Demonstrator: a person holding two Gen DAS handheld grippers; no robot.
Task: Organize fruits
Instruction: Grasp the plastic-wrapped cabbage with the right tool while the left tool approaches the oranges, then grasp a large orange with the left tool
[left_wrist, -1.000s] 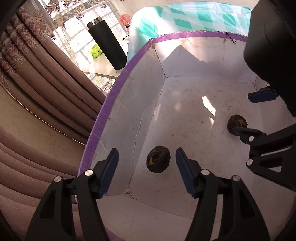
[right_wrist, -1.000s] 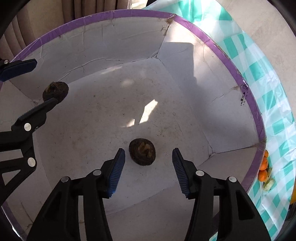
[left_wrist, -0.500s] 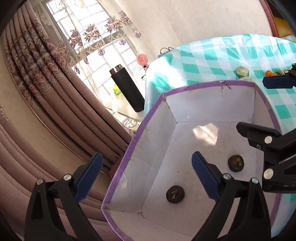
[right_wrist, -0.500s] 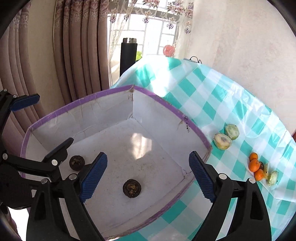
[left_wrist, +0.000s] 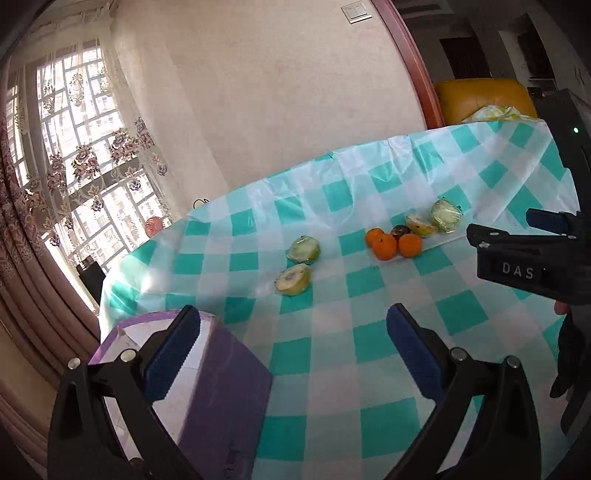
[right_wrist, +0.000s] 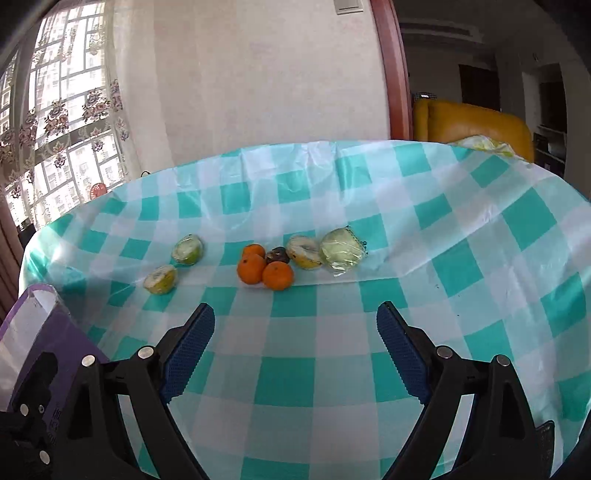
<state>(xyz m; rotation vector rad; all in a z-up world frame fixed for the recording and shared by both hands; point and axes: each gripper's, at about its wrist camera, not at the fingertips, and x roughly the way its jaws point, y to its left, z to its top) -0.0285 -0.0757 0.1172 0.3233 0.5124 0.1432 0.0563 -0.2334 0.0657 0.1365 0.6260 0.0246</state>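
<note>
Three oranges (right_wrist: 264, 269) cluster beside wrapped green fruit halves (right_wrist: 341, 253) on the checked tablecloth (right_wrist: 461, 258); purple-rimmed box (left_wrist: 221, 373) near left. Left gripper (left_wrist: 293, 352) and right gripper (right_wrist: 295, 350) both gape wide, empty.

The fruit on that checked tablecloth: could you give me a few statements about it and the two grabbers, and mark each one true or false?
1. Three oranges sit together on the tablecloth. True.
2. The right gripper is holding an orange. False: its jaws are wide open and empty.
3. A dark fruit lies right beside the oranges. True.
4. The purple-rimmed box sits to the right of the fruit. False: it is at the left, near the left gripper.
5. The left gripper is shut. False: it is open, holding nothing.
</note>
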